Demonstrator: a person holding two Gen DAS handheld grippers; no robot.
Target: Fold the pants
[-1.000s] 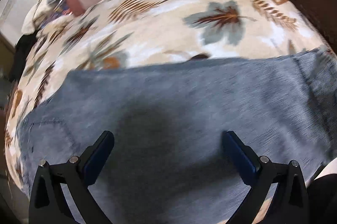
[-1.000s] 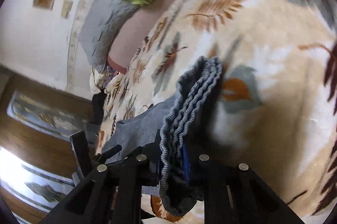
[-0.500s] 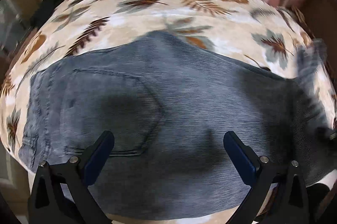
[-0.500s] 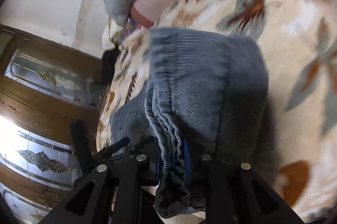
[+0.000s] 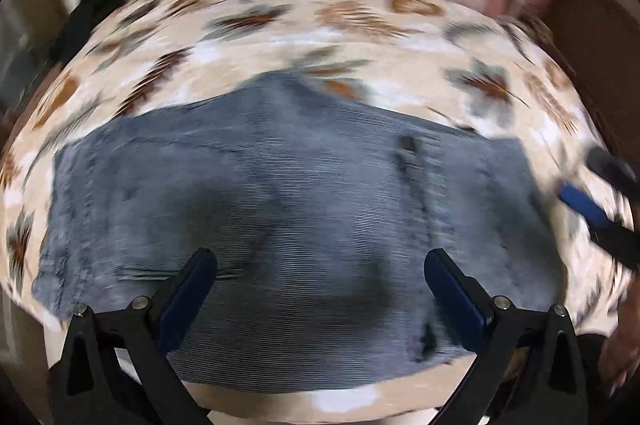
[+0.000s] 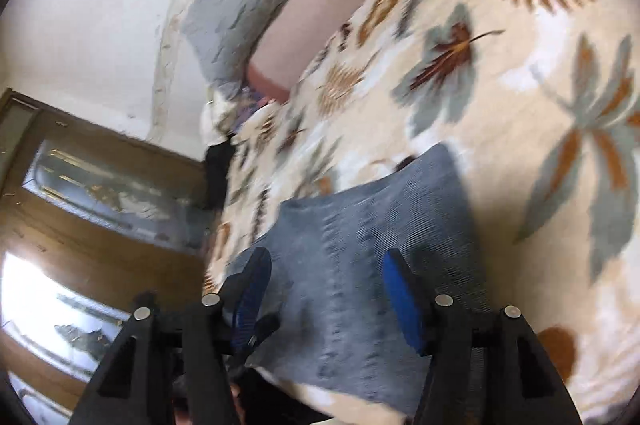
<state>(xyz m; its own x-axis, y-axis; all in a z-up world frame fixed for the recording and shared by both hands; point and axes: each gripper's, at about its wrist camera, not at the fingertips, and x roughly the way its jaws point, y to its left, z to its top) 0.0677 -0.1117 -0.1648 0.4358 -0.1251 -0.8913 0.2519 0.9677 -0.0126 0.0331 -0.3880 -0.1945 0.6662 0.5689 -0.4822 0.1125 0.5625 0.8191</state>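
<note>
Left wrist view: the pants (image 5: 288, 217), grey-blue corduroy, lie flat in a broad folded slab on the leaf-print blanket (image 5: 360, 49), near its front edge. The left gripper (image 5: 320, 289) hangs just over the cloth with its 2 fingers spread wide and nothing between them. At the far right edge the right gripper (image 5: 596, 209) shows as a blue pad on black, beside the slab's right end and apart from it. The frame is smeared by motion, so I cannot say whether the top layer sits square on the one under it. A dark seam line runs down the right third, and that end looks thicker. If the left gripper bites from this height, the risk, as I judge it, is that it takes only the top layer and peels the fold open, or drags the whole slab off the near edge of the bed.

Right wrist view: the right gripper (image 6: 328, 297) is tilted, its 2 blue pads parted and clear of the cloth, with the end of the pants (image 6: 360, 237) lying between and beyond them. That end lies loose on the blanket (image 6: 500, 73), close to the mattress edge. A low pass could snag the hem and pull it askew; a grasp that catches the fleecy blanket together with the pants would lift both and ruck up the fold.
</note>
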